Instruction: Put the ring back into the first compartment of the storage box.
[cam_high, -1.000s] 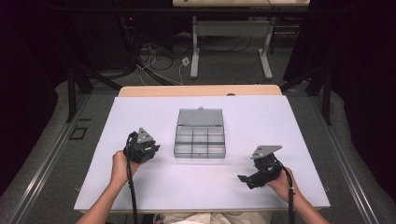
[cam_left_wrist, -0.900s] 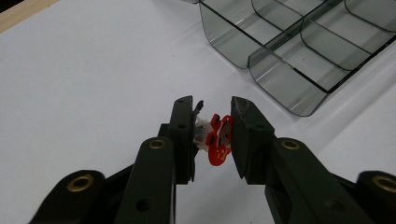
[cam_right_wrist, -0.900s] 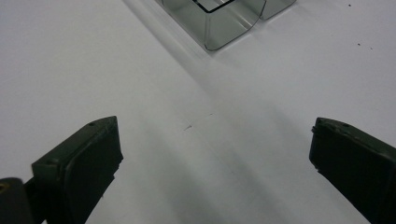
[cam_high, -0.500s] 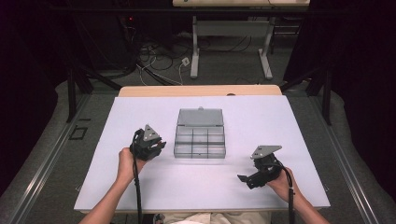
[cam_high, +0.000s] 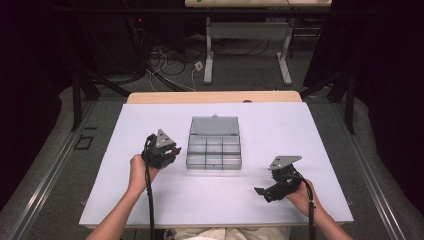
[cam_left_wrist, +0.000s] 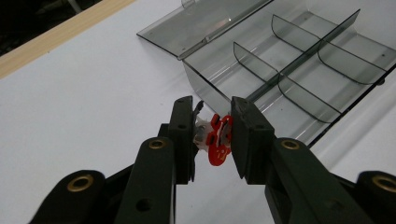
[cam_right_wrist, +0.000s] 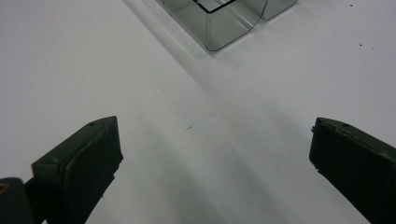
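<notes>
I hold a small red and white part (cam_left_wrist: 217, 140) between the jaws of my left claw (cam_left_wrist: 212, 135); the pads press it from both sides, so the claw is narrow and closed on it. I cannot say exactly what the part is, only that it has a red disc with holes and a white piece behind. In the left gripper view it hangs just before the near wall of the clear compartment box (cam_left_wrist: 299, 79), not yet over any compartment.

In the high view, the left claw (cam_high: 167, 150) has come closer to the box (cam_high: 214, 149) than it was a second ago: it was well apart at 9 o'clock of the box, and now it is just beside the left wall. I judge the carry is almost finished, and what remains is to go over the wall and let the part drop in a cell. The lid lies open at 12 o'clock.

My right claw (cam_high: 267, 192) rests at 4 o'clock of the box on the white tabletop (cam_high: 310, 130), unmoved, jaws wide and empty.
</notes>
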